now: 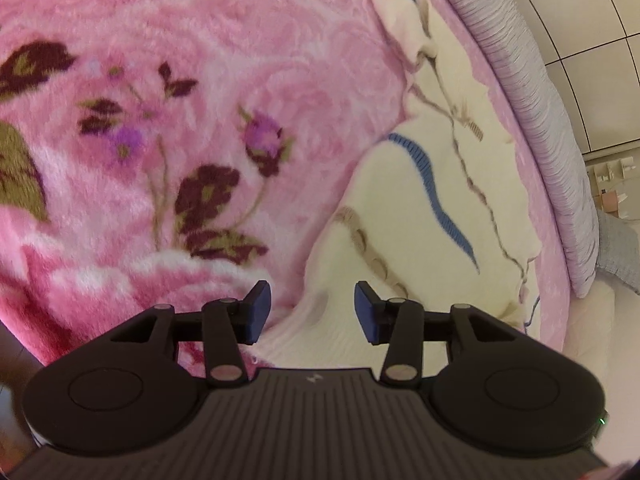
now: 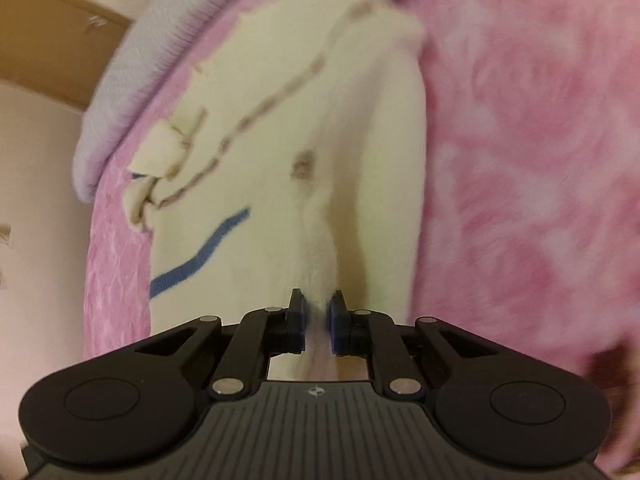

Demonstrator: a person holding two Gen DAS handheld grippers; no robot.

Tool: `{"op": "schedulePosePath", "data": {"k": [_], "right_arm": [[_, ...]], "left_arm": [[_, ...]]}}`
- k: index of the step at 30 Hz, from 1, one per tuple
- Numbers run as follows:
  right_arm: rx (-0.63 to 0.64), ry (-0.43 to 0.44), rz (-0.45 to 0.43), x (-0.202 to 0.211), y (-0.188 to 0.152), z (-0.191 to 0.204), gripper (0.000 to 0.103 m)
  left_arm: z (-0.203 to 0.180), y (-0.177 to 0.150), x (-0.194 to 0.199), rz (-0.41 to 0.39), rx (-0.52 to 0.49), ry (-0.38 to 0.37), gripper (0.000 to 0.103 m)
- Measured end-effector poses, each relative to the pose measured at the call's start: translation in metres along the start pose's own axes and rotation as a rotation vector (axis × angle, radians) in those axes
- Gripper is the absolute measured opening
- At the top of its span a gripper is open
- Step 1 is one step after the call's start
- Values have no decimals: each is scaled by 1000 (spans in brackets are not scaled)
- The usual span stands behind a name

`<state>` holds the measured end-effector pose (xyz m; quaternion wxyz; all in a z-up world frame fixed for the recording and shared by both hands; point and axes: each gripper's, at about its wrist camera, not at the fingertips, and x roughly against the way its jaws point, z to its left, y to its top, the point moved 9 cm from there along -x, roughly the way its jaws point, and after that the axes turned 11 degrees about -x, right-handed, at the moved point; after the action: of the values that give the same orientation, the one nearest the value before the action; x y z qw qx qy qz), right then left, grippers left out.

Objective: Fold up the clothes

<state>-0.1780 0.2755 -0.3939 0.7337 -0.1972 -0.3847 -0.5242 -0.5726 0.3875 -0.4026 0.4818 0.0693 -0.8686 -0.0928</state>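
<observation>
Clearly the cream garment [image 1: 420,216] lies mostly spread out on the pink blanket [image 1: 200,80] of the bed, folding barely begun; right gripper [image 2: 317,312] has its jaws clamped on a raised fold, left gripper [image 1: 312,308] jaws apart, empty

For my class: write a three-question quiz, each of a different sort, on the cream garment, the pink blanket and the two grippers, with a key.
1. True or false: the right gripper is pinching a ridge of the cream garment.
2. Nearest the left gripper, the cream cloth reaches: A) only its left pad, B) the gap between both pads, C) neither.
3. Fill in: the garment lies on a pink ____ blanket.

Key: 1 true. 2 B, with the pads standing apart. 3 floral.
</observation>
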Motion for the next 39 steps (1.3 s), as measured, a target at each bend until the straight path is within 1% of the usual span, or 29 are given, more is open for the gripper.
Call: {"op": "schedulePosePath", "data": {"k": [2, 4, 5, 6, 7, 9, 10, 11, 12, 13, 14, 15, 16, 17, 18, 19, 21, 23, 25, 27, 29, 32, 34, 36, 37, 38, 39], "right_arm": [[12, -53, -46, 40, 2, -21, 11], [-44, -162, -77, 81, 4, -65, 11], [-80, -200, -74, 94, 6, -90, 11], [-120, -229, -71, 106, 8, -113, 11], [-180, -202, -60, 108, 10, -125, 11], [-285, -161, -60, 104, 18, -138, 20], [-308, -126, -66, 101, 21, -139, 26], [-310, -108, -79, 97, 22, -138, 55], [-312, -90, -93, 93, 24, -137, 76], [-314, -73, -106, 90, 25, -136, 76], [-312, -61, -112, 85, 25, -135, 75], [-285, -82, -73, 75, 21, -134, 67], [-256, -105, -39, 65, 17, -133, 59], [-212, -139, -32, 58, 13, -129, 44], [-168, -168, -26, 52, 11, -126, 16], [-131, -169, -20, 53, 11, -121, 10], [-59, -170, -10, 55, 13, -112, 8], [-14, -162, -39, 75, 22, -110, 7], [-2, -113, -49, 98, 30, -109, 5], [31, -94, -45, 116, 32, -107, 5], [59, -114, -25, 125, 26, -107, 5], [46, -172, 25, 119, 11, -127, 5], [49, -226, 85, 106, 0, -140, 6], [51, -280, 145, 94, -11, -153, 11], [55, -305, 171, 89, -15, -158, 17], [75, -323, 171, 91, -12, -155, 28], [94, -342, 167, 93, -8, -152, 35]], "left_arm": [[1, -5, -6, 19, 2, -3, 48], [-2, -11, -13, 34, -6, -15, 54], [-5, -13, -16, 37, -13, -19, 58], [-7, -15, -19, 36, -22, -18, 59], [-10, -16, -22, 34, -31, -17, 60], [-14, -17, -24, 31, -54, -7, 60], [-14, -17, -24, 31, -62, -2, 59], [-15, -18, -24, 30, -70, 3, 56], [-15, -18, -24, 31, -76, 8, 53], [-14, -18, -24, 32, -79, 16, 46], [-12, -19, -24, 33, -81, 23, 36], [-10, -19, -24, 35, -78, 28, 30], [-8, -20, -24, 38, -73, 29, 18], [-8, -21, -25, 41, -73, 28, 9], [-10, -22, -25, 43, -80, 26, 8], [-13, -24, -26, 45, -87, 25, 7], [-19, -26, -21, 32, -103, 23, 7], [-26, -28, -14, 12, -115, 22, 6], [-30, -34, -3, -2, -110, 16, 6], [-32, -46, 4, 2, -121, 34, 6], [-34, -58, 10, 9, -136, 56, 6], [-29, -77, 13, 21, -151, 114, 6], [-24, -87, 11, 31, -169, 166, 7], [-22, -91, 10, 39, -185, 216, 8], [-23, -90, 11, 40, -195, 240, 10], [-25, -87, 14, 38, -208, 265, 13], [-26, -84, 18, 36, -222, 290, 13]]}}
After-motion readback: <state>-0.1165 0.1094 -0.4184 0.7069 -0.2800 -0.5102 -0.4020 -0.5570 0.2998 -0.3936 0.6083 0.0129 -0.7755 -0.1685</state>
